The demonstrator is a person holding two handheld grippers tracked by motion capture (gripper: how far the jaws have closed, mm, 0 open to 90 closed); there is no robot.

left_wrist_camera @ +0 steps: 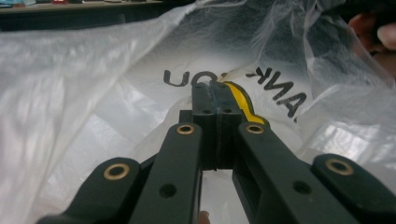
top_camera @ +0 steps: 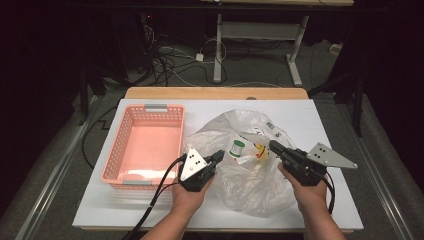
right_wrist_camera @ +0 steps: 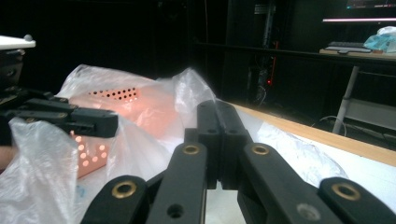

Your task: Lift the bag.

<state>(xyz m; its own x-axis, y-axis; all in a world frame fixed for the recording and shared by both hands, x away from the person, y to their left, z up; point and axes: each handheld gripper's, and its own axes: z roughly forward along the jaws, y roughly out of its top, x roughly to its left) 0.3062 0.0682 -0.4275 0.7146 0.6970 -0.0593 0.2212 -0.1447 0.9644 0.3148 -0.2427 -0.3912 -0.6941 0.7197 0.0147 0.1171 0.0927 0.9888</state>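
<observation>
Now the plastic bag [top_camera: 245,160] is pinched on the worktop [top_camera: 320,120] by the left claw [top_camera: 216,156] and the right claw [top_camera: 274,146]; if pulled hard, the thin film could be torn.

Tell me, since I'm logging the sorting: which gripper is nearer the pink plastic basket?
Left. The left gripper sits just beside the pink plastic basket; the right gripper is beyond the bag.

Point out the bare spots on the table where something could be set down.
Free: the white table right of the plastic bag, the strip behind the bag and pink basket, and the basket's bare floor. Crowded: the front middle, where both tools, left and right, meet the bag.
</observation>
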